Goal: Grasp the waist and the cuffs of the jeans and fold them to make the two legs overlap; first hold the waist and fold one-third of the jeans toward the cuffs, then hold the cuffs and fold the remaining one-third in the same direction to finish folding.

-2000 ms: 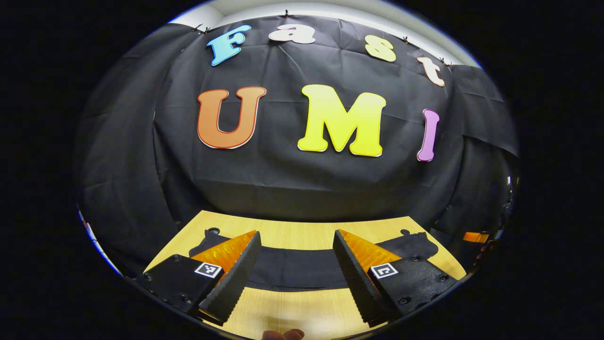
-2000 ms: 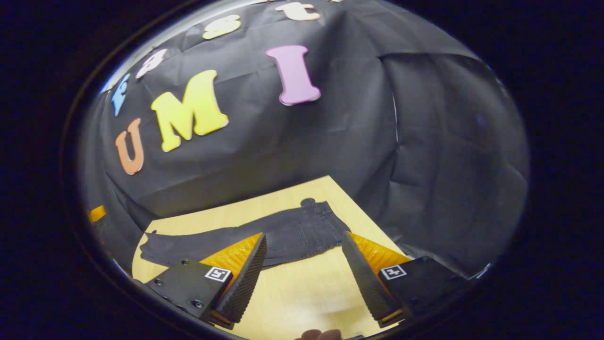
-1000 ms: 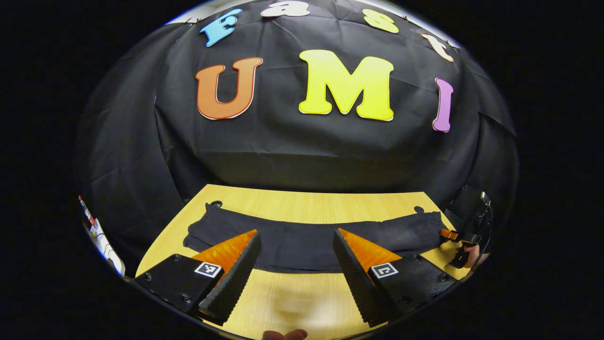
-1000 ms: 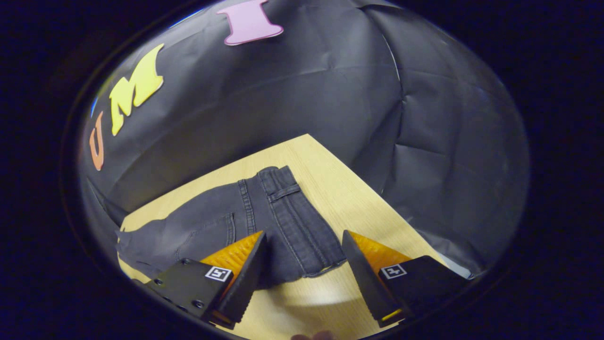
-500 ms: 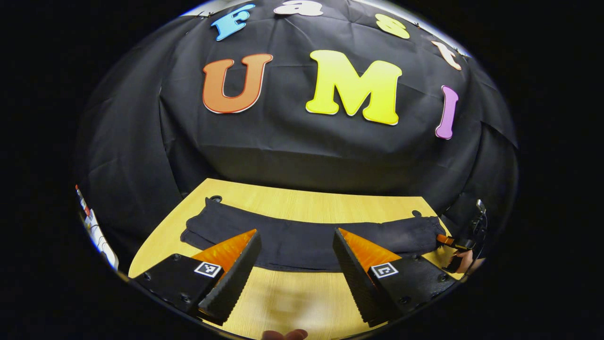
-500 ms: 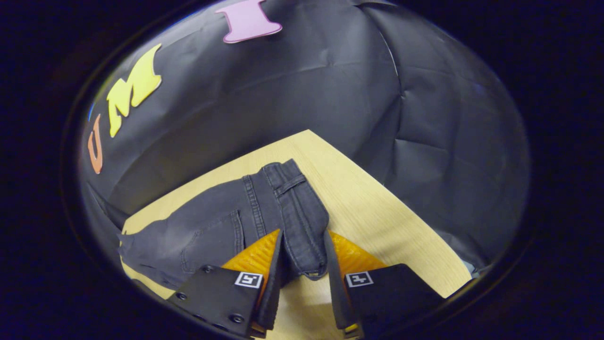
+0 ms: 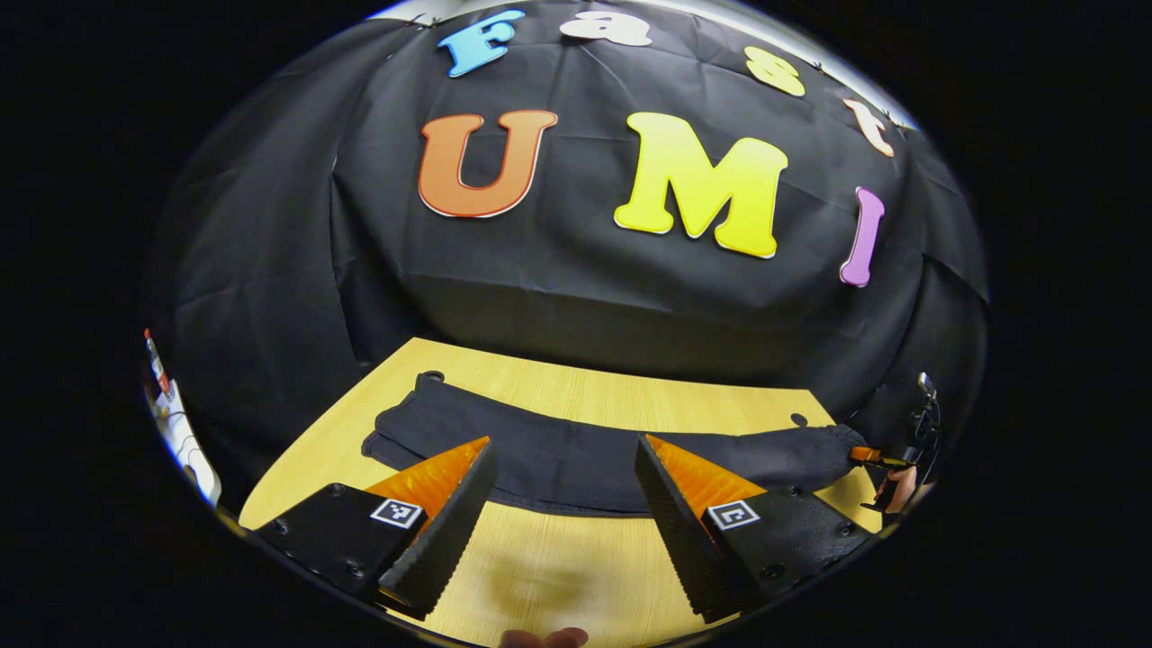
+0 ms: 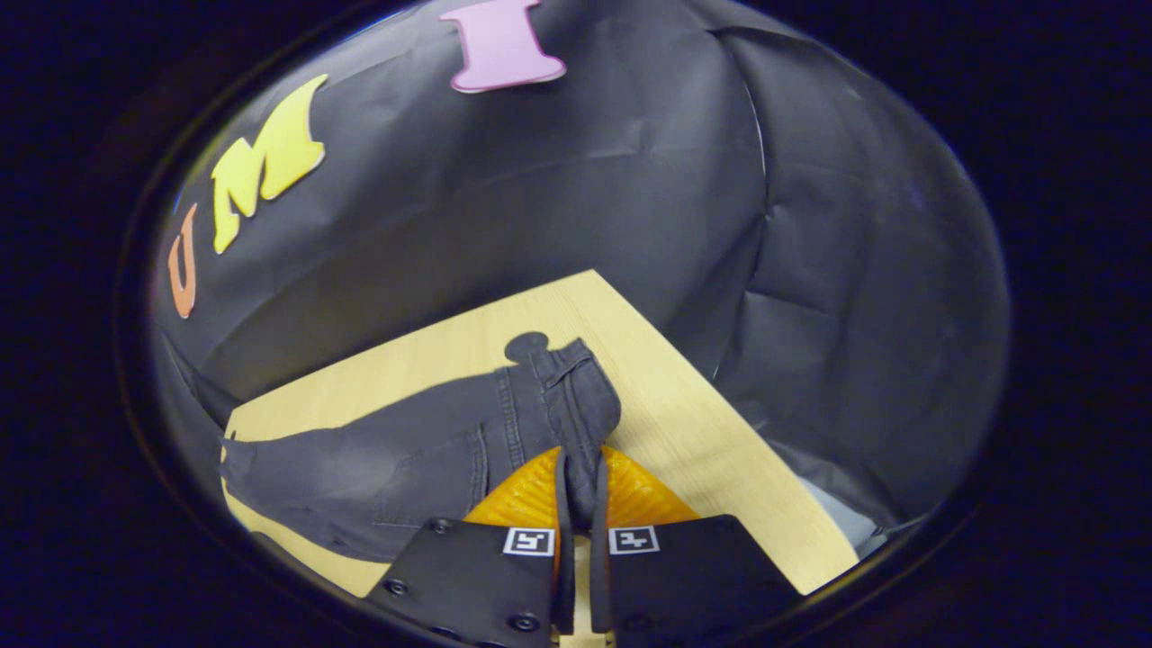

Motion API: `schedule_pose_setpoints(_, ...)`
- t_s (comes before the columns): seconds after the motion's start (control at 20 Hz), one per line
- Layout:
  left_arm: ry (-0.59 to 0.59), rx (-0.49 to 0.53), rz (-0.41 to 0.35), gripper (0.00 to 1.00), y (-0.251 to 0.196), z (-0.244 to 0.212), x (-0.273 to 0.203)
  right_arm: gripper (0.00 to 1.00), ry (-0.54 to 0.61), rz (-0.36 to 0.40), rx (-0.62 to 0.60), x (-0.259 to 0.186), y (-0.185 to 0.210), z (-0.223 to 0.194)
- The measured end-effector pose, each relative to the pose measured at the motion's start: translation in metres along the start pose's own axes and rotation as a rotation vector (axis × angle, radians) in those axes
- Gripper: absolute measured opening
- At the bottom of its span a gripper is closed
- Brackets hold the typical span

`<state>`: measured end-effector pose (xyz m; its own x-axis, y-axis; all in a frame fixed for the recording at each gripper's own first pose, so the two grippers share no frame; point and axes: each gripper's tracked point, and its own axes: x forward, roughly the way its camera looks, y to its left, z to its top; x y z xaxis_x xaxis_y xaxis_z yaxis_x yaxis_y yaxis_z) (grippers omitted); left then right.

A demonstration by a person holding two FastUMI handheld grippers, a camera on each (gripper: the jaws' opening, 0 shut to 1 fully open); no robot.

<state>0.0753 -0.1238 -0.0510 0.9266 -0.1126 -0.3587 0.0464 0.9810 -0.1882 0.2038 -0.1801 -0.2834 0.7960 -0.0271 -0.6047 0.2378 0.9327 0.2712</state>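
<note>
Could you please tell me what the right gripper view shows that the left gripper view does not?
Right gripper view: the waistband close up, pinched between the shut jaws of the right gripper. Left gripper view: the jeans at full length out to the cuffs, with the left gripper open above their near edge. Shared: the jeans lying on the wooden table.

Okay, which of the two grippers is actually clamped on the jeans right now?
The right gripper: its jaws are pinched on the waistband of the jeans. The left gripper has wide-open jaws above the table, gripping nothing.
</note>
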Motion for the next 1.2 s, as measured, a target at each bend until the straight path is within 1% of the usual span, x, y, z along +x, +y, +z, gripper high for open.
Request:
schedule_pose_setpoints(0.05, -0.004, -0.013, 0.006, 0.99, 0.005, -0.002, -0.001, 0.07, -0.022, 0.007, -0.006, -0.013, 0.006, 0.010)
schedule_pose_setpoints(0.1, -0.007, -0.025, 0.014, 0.99, 0.011, -0.004, -0.002, 0.07, -0.047, 0.012, -0.014, -0.027, 0.016, 0.018)
schedule_pose_setpoints(0.2, -0.006, -0.047, 0.026, 0.99, 0.022, -0.008, -0.001, 0.07, -0.106, 0.029, -0.087, -0.054, 0.043, 0.039)
schedule_pose_setpoints(0.35, -0.026, -0.091, 0.033, 0.99, 0.041, -0.010, -0.005, 0.07, -0.183, 0.084, -0.207, -0.086, 0.108, 0.065)
schedule_pose_setpoints(0.45, -0.049, -0.112, 0.043, 0.99, 0.056, -0.007, -0.011, 0.07, -0.226, 0.134, -0.272, -0.106, 0.158, 0.078)
schedule_pose_setpoints(0.6, -0.066, -0.164, 0.060, 0.99, 0.081, -0.005, -0.015, 0.06, -0.250, 0.183, -0.362, -0.128, 0.231, 0.076)
schedule_pose_setpoints(0.75, -0.094, -0.182, 0.111, 0.99, 0.116, 0.000, -0.024, 0.06, -0.254, 0.255, -0.421, -0.139, 0.309, 0.051)
schedule_pose_setpoints(0.9, -0.087, -0.196, 0.170, 0.98, 0.153, -0.003, -0.036, 0.06, -0.242, 0.302, -0.475, -0.130, 0.375, 0.018)
schedule_pose_setpoints(0.95, -0.085, -0.208, 0.187, 0.98, 0.164, -0.004, -0.042, 0.02, -0.229, 0.320, -0.496, -0.125, 0.396, 0.002)
schedule_pose_setpoints(1.05, -0.080, -0.227, 0.223, 0.99, 0.185, -0.010, -0.052, 0.02, -0.183, 0.352, -0.525, -0.114, 0.434, -0.035)
schedule_pose_setpoints(1.1, -0.073, -0.236, 0.234, 0.99, 0.193, -0.012, -0.056, 0.06, -0.159, 0.358, -0.541, -0.107, 0.449, -0.056)
schedule_pose_setpoints(1.15, -0.069, -0.246, 0.246, 0.99, 0.201, -0.015, -0.060, 0.02, -0.134, 0.362, -0.554, -0.100, 0.462, -0.077)
schedule_pose_setpoints(1.2, -0.069, -0.253, 0.258, 0.99, 0.210, -0.017, -0.064, 0.06, -0.104, 0.360, -0.573, -0.092, 0.473, -0.099)
